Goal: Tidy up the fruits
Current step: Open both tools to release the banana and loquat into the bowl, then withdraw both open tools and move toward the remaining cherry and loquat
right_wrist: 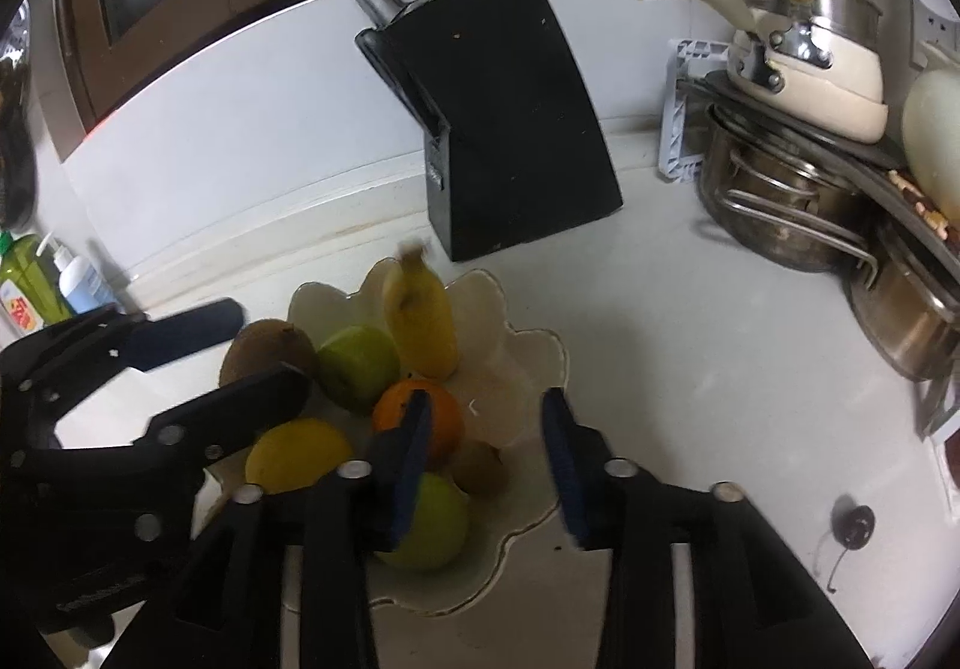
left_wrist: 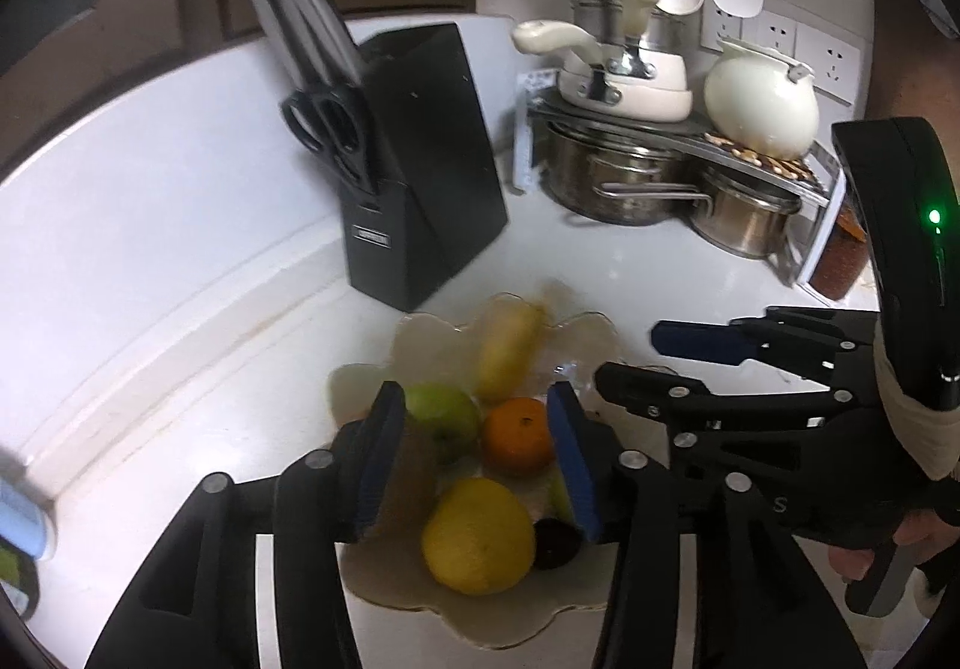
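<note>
Here the left gripper (left_wrist: 477, 459) hangs over a scalloped glass bowl (left_wrist: 420, 603) with its jaws spread and pinching nothing; between them lie a green apple (left_wrist: 444, 417) and an orange (left_wrist: 517, 444), with a lemon (left_wrist: 478, 534) nearer the camera and a blurred banana (left_wrist: 507, 357) beyond the tips. Only this view shows a dark plum-like fruit (left_wrist: 555, 543) tucked by the right jaw, and the person's hand (left_wrist: 888, 543) on the other tool. The right gripper (right_wrist: 487, 459) also has its jaws apart and empty, above the bowl's bare pale side. From its camera alone come a second green apple (right_wrist: 435, 519) just behind the left jaw, a kiwi (right_wrist: 479, 468) between the jaws, a larger kiwi (right_wrist: 267, 354) beyond the left jaw at the rim, and a cherry (right_wrist: 852, 528) lying on the white counter (right_wrist: 690, 369) well outside the right jaw. Open counter runs beyond the right jaw to the stacked steel pots (right_wrist: 792, 207). A black knife block (right_wrist: 516, 117) stands just beyond the bowl's far rim.
</note>
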Demonstrator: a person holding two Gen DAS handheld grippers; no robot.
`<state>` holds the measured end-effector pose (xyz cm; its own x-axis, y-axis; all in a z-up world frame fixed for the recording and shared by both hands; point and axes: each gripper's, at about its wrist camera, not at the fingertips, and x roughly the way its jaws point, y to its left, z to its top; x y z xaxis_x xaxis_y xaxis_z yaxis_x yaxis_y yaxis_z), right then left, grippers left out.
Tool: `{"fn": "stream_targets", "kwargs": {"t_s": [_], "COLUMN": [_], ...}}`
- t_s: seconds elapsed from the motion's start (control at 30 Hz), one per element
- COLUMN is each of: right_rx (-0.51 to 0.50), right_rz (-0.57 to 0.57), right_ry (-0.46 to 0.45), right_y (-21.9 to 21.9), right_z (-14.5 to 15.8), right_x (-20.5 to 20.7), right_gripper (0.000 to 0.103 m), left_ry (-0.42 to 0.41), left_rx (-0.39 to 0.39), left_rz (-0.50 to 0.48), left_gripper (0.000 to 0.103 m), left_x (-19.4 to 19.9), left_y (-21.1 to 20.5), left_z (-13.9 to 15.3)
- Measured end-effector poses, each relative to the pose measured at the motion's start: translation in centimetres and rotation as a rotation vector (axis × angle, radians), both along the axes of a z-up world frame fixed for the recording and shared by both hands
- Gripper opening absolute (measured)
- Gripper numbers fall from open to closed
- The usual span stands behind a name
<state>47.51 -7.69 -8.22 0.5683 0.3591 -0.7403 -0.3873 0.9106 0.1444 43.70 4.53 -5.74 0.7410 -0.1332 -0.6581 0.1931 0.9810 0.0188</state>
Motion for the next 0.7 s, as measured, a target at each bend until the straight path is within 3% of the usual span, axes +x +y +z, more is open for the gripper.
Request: {"fn": "stream_targets", "kwargs": {"t_s": [0.27,0.37,0.53,0.7], "right_rx": [-0.005,-0.006,0.005,0.004], "right_rz": [-0.034,-0.068,-0.125,-0.223], "right_ry": [-0.038,-0.069,-0.130,-0.196], "right_y": [-0.7,-1.3,-2.6,-4.3], "right_z": [1.4,2.4,4.3,6.0], "right_x": [-1.7,-2.7,-4.8,-7.0], "right_gripper": [0.044,0.052,0.063,0.082], "left_ry": [-0.069,-0.096,-0.167,-0.238], "left_rx": [0.025,0.026,0.030,0.032], "left_rz": [0.055,0.074,0.110,0.127], "left_gripper": [0.066,0.069,0.083,0.094], "left_x": [-2.2,-3.2,-5.2,-6.9], "left_y": [0.3,0.2,-0.1,-0.7], "left_z": [1.2,1.8,3.2,4.9]}}
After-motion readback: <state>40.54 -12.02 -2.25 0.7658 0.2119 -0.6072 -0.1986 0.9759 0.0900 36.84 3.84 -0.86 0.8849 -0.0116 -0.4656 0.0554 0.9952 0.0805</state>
